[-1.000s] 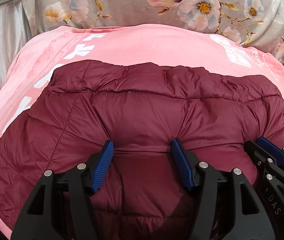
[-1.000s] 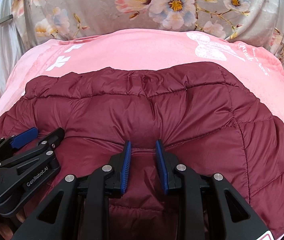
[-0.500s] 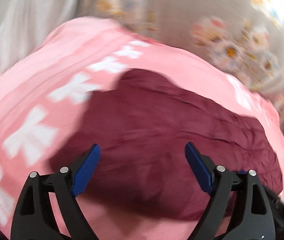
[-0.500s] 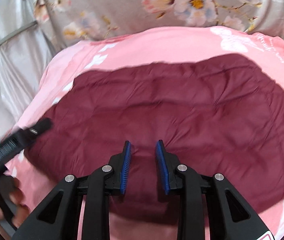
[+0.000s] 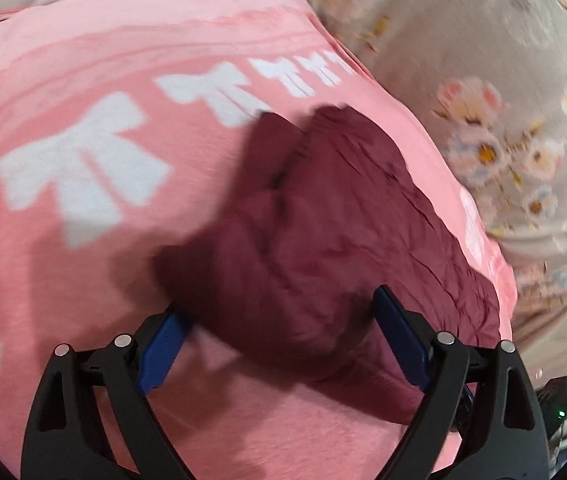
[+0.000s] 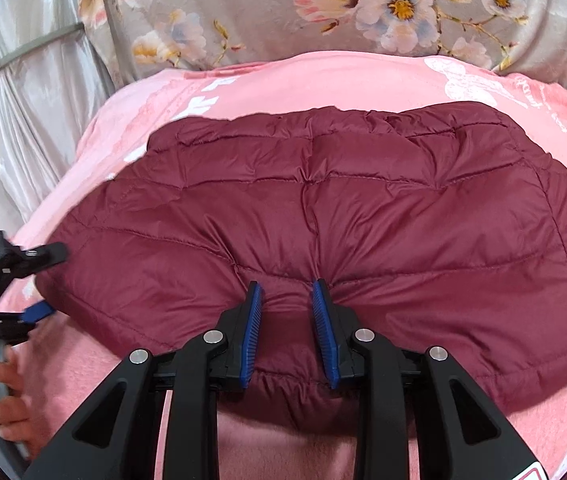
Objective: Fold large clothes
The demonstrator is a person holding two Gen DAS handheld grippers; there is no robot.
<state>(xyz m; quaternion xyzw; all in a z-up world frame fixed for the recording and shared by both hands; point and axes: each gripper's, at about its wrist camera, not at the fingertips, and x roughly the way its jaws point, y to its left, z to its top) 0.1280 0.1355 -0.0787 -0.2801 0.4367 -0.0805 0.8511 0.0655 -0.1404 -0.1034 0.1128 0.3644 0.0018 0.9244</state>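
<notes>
A maroon quilted puffer jacket [image 6: 363, 220] lies folded on a pink blanket [image 6: 323, 76]. My right gripper [image 6: 286, 300] is shut on the jacket's near edge, with fabric pinched between the blue pads. My left gripper [image 5: 279, 320] is open at the jacket's left end [image 5: 323, 248], its jaws wide on either side of the corner, holding nothing. The left gripper also shows at the left edge of the right wrist view [image 6: 15, 280], held by a hand. The left wrist view is blurred.
The pink blanket [image 5: 83, 80] has white bow prints. A grey floral sheet [image 6: 363, 4] hangs behind it, and a silver curtain [image 6: 35, 112] is at the left. Dark clutter shows at the far right of the left wrist view [image 5: 563, 408].
My left gripper let go of the jacket's near edge, opened wide and swung out to the jacket's left end. My right gripper stayed shut on the near edge.
</notes>
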